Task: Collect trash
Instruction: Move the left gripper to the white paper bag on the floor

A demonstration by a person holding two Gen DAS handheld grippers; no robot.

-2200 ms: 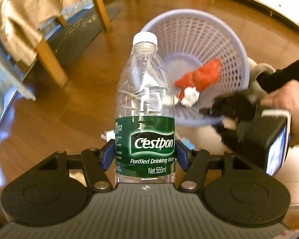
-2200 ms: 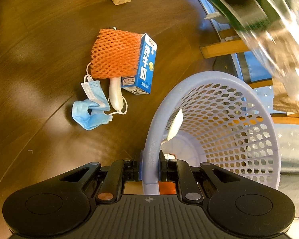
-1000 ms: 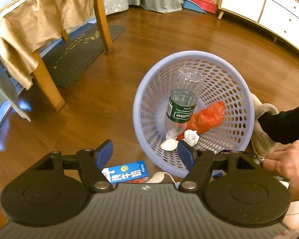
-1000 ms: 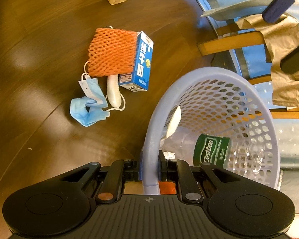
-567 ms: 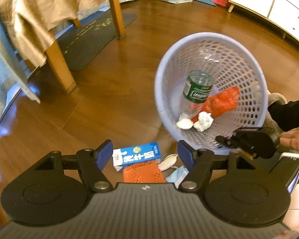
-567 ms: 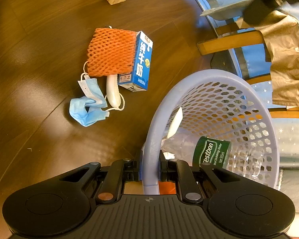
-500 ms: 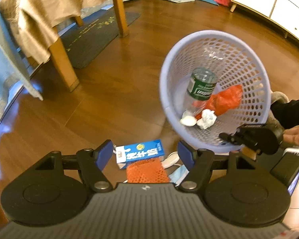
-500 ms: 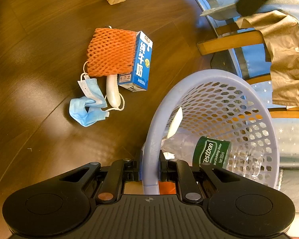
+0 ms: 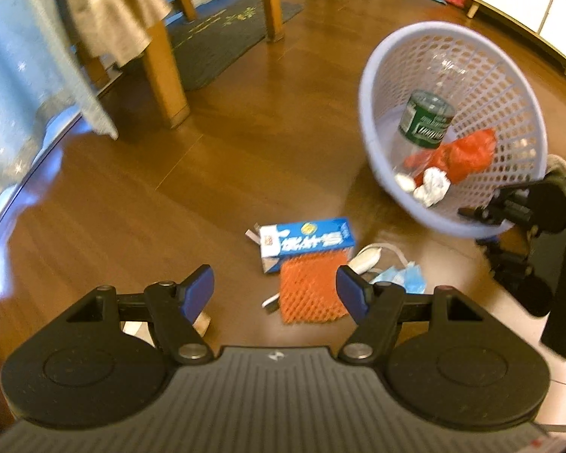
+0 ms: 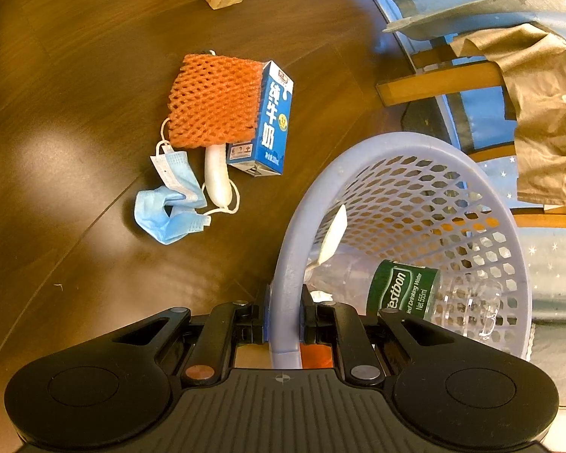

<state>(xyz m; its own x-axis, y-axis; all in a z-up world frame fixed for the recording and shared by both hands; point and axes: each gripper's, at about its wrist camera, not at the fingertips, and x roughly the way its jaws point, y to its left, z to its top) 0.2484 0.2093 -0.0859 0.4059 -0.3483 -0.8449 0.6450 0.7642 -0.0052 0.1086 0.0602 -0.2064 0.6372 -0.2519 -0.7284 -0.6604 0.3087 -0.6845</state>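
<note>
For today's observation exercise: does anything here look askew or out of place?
Yes. The lavender perforated plastic basket is tipped on its side, held by its rim in the shut right gripper. A blue milk carton, orange foam net and blue face mask lie on the floor.

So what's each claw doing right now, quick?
Left gripper: open, holding nothing.
Right gripper: closed on the basket rim.

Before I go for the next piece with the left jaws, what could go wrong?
The net overlaps the carton, so open jaws may drag both or pinch only mesh. The mask loops tangle around the white piece. The basket hangs tilted from the right gripper; the bottle might roll out.
</note>
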